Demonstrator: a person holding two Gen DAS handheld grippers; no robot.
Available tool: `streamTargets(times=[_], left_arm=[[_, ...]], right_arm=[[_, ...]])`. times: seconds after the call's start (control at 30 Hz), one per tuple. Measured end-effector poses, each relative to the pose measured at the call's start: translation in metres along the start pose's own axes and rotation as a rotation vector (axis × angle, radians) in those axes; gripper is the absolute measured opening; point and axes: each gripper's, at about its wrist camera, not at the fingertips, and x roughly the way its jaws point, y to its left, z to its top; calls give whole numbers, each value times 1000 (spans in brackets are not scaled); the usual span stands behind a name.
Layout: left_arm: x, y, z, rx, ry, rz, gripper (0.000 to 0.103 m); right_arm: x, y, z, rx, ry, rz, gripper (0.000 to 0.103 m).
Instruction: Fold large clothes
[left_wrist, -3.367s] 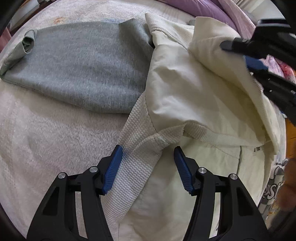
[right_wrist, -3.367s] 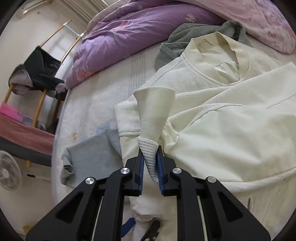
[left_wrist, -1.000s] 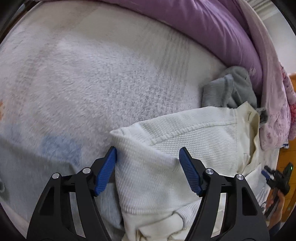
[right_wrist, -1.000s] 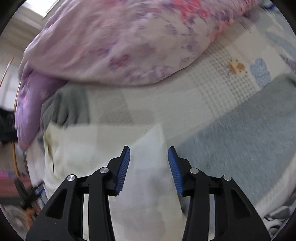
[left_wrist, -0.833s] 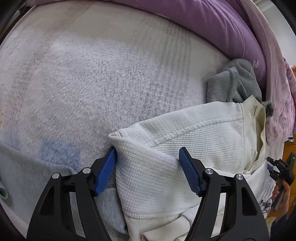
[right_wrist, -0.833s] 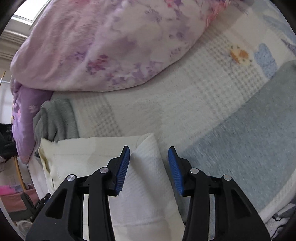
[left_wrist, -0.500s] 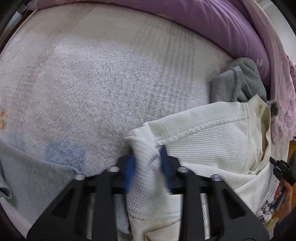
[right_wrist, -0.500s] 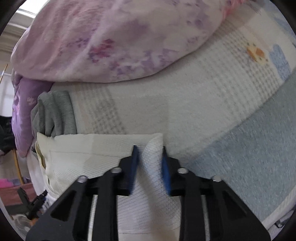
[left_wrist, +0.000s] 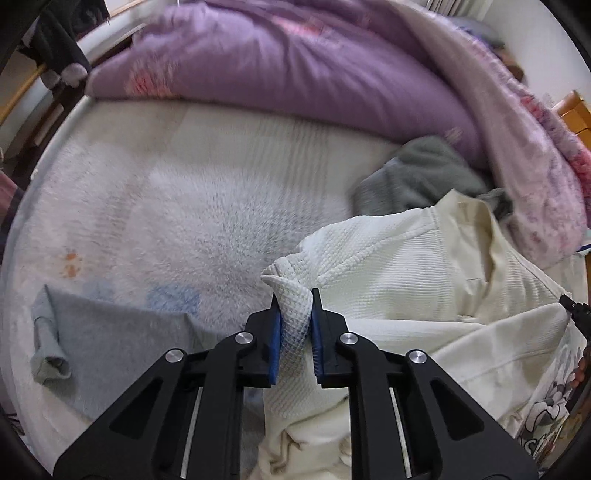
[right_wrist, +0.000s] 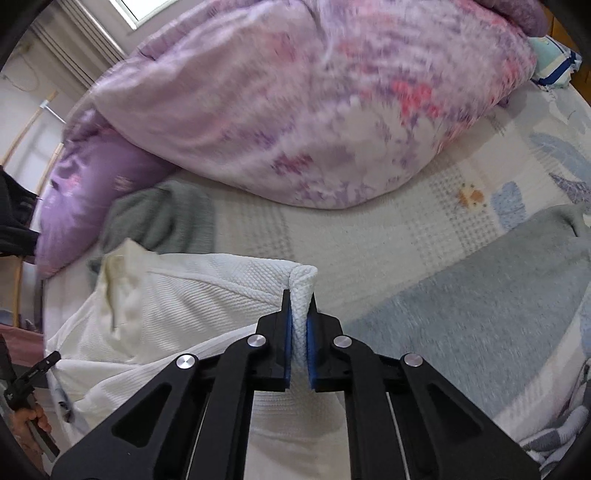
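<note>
A cream-white waffle-knit garment (left_wrist: 406, 266) lies on the bed with its sleeves folded in. My left gripper (left_wrist: 294, 295) is shut on its left shoulder corner, the fabric bunched between the blue pads. My right gripper (right_wrist: 299, 295) is shut on the other shoulder corner of the same garment (right_wrist: 207, 295). The collar (left_wrist: 476, 221) lies between the two held corners. The lower part of the garment is hidden under the grippers.
A purple duvet (left_wrist: 280, 62) and a pink floral duvet (right_wrist: 314, 96) are piled at the far side. A dark grey garment (left_wrist: 421, 177) lies by the collar. A light grey garment (left_wrist: 96, 332) lies left, and a grey-blue one (right_wrist: 480, 314) right.
Both grippers were open around the shoulder corners of the cream garment; both have closed on them. The views have tilted up, so the corners appear slightly lifted.
</note>
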Motion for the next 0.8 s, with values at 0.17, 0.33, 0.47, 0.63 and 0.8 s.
streamTargets(times=[0.17,0.33,0.47,0.63,0.8], left_arm=[[-60,-9,-29,-27,-94,-16,13],[-124,-15,-78,-63,-149,-23,13],[-158,-13,-118,-95,-154,2,13],[-180,-6,-178,-123,-104,37,13],[-186,5,-251,-179,-41,87,13]], right_arm=[[-50,3,-21,18,-57,81,5],[-101,-12,-46,52,-71,155,5],[-137,-29,-71,64,-57,190,5],[-178,-51,-115,34,22,200,5],[-193,-77,-173,-8,145,163,5]])
